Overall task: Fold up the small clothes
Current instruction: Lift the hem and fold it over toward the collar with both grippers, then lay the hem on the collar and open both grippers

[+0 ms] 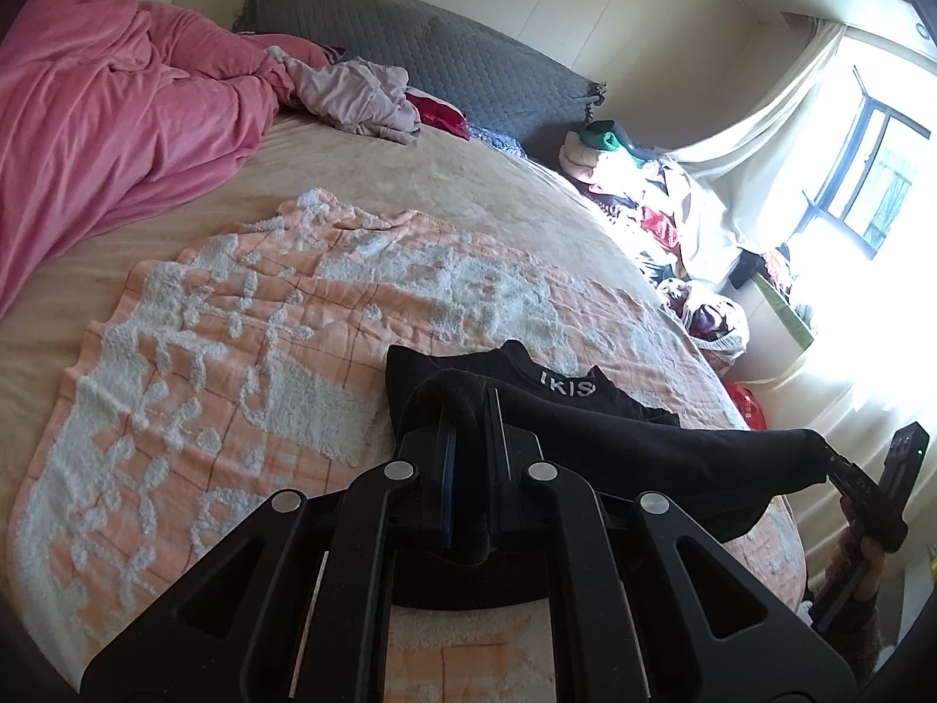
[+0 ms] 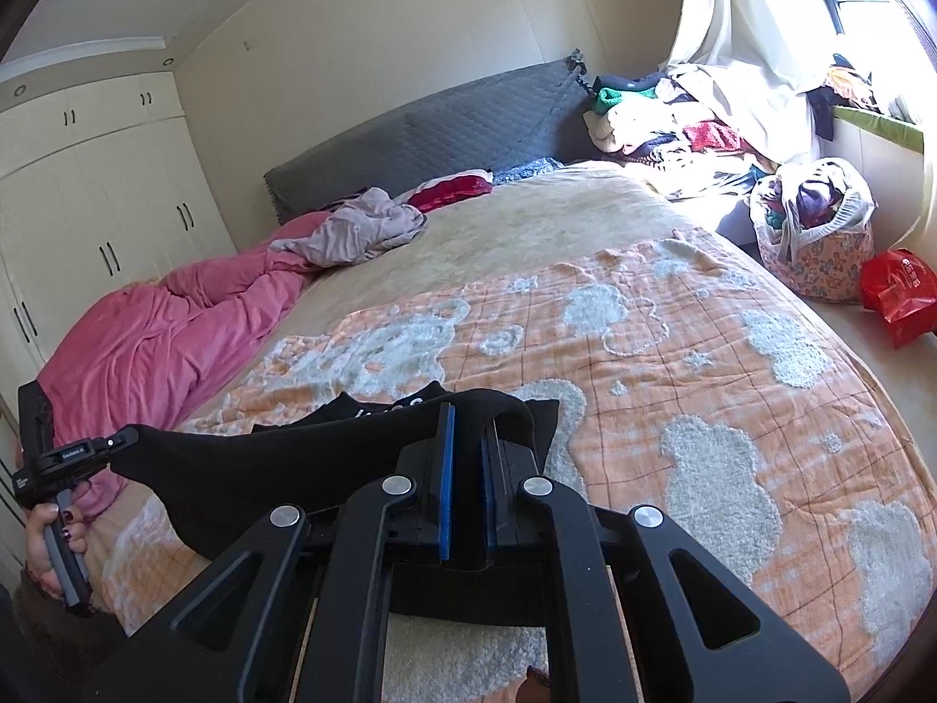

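I'm standing at the foot of a wide bed, its beige cover running up to a grey quilted headboard. A pink duvet is heaped along one side. Spread over the near half of the bed is the peach blanket with fluffy white patches, and that is my folding surface.

On it, close to me, lies the black garment, a small piece with white lettering on a band at its far edge. The far part rests flat on the peach blanket; the near edge is lifted and stretched between my two tools.

My left tool is clamped on one corner of that edge, black cloth bunched between the closed fingers. My right tool is closed on the other corner; a sliver of gap shows between its blue pads, with the cloth draped over them, so I judge the pinch sits near the tips.

I judge the step in hand to be carrying this lifted edge over onto the flat part to make the fold. To do it well I should:
- keep both tools level with each other, so the edge stays straight;
- hold light tension across the cloth, enough to stop sagging without dragging the flat part along the blanket;
- land the edge parallel to the lettered band, corners matching;
- lower before letting go, since the right pinch looks shallow and could slip.
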{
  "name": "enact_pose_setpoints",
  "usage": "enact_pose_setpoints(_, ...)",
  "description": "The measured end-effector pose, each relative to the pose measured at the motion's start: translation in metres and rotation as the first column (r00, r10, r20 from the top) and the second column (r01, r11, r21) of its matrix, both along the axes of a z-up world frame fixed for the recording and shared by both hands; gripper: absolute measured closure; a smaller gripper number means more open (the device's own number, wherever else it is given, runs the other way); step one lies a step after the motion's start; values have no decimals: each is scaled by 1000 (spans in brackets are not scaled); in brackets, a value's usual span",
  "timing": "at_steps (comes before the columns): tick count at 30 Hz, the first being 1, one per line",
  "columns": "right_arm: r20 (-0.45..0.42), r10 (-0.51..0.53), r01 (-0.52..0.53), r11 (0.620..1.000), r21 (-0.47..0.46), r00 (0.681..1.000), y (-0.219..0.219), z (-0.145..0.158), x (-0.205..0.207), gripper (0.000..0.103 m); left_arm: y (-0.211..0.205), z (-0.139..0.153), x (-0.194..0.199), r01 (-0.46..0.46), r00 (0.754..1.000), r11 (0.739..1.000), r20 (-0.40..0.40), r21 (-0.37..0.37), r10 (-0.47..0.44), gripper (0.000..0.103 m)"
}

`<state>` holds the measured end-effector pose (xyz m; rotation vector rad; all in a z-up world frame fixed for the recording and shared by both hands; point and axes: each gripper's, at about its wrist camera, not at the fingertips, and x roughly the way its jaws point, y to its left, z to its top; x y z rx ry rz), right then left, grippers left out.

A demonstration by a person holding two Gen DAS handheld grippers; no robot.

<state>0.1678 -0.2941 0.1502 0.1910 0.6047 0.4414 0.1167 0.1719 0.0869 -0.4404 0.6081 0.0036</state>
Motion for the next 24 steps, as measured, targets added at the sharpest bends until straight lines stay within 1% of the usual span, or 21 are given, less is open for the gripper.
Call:
enact_pose_setpoints(6,-16,-17,17,1000,3,1000,6,-3,24,96,6,-6,21,-8,1000,1000,-13,15,8,101)
enact_pose_setpoints(11,-32,-28,27,999,-17,999,14,-12,46,96,12,-15,39,-14,999,1000,-32,20,14,101)
enact_pose_setpoints(16,-49,-47,45,998,-48,998,20,-35,64,96,18,-34,54,-18,999,1000,-44,8,18,101)
enact_pose_setpoints(24,-115,-63,52,994,-93,991,24,-76,84,96,18,-72,73,-19,993,1000,-117,17,20,101)
